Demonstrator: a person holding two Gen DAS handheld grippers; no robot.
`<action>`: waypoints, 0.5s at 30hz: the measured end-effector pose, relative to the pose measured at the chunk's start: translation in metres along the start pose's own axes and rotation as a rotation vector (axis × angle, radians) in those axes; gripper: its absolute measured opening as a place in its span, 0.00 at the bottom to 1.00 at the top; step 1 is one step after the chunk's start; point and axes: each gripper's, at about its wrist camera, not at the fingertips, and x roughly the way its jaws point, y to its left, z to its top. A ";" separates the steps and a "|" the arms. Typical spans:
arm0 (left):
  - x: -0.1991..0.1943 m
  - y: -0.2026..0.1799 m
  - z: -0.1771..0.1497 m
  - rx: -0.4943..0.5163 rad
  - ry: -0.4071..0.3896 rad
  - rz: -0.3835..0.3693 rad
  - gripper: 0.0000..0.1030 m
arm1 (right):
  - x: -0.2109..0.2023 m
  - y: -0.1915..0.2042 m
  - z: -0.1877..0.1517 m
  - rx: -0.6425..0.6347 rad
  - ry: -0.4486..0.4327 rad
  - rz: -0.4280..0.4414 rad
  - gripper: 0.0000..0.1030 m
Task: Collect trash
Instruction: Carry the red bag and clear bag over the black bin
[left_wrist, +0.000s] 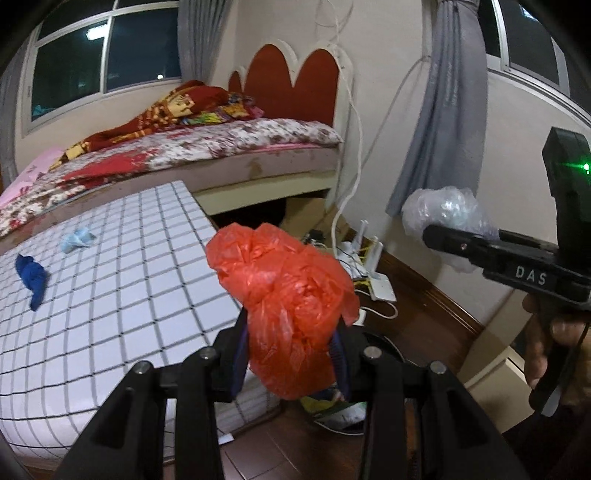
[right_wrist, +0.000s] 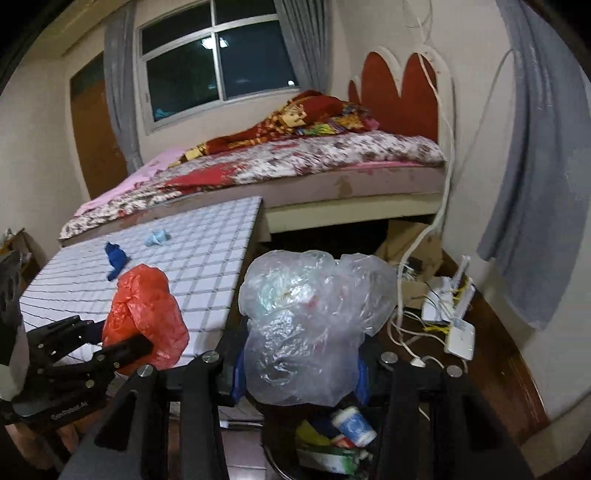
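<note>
A crumpled red plastic bag (left_wrist: 291, 314) fills the middle of the left wrist view, with my left gripper (left_wrist: 291, 354) shut on its lower part. At the right edge my right gripper (left_wrist: 436, 236) is shut on a crumpled clear plastic bag (left_wrist: 443, 210). In the right wrist view the clear bag (right_wrist: 306, 325) sits between the right gripper's (right_wrist: 299, 376) blue pads. The left gripper (right_wrist: 118, 334) holds the red bag (right_wrist: 147, 314) to its left. Below the clear bag stands a dark trash bin (right_wrist: 271, 458) with wrappers and a paper cup (right_wrist: 352, 424) inside.
A checkered mattress (left_wrist: 110, 295) lies to the left with a dark blue rag (left_wrist: 33, 280) and a pale blue wad (left_wrist: 77, 240) on it. Behind it is a bed (left_wrist: 221, 147). White routers and cables (right_wrist: 454, 325) lie on the wooden floor by the wall, under a grey curtain (right_wrist: 535, 184).
</note>
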 end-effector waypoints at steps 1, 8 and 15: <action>0.002 -0.002 -0.001 0.002 0.004 -0.006 0.39 | 0.000 -0.004 -0.003 0.002 0.007 -0.008 0.45; 0.017 -0.022 -0.010 0.024 0.045 -0.053 0.39 | -0.001 -0.026 -0.026 0.002 0.061 -0.052 0.45; 0.033 -0.042 -0.025 0.037 0.099 -0.089 0.39 | 0.004 -0.044 -0.049 -0.001 0.107 -0.068 0.45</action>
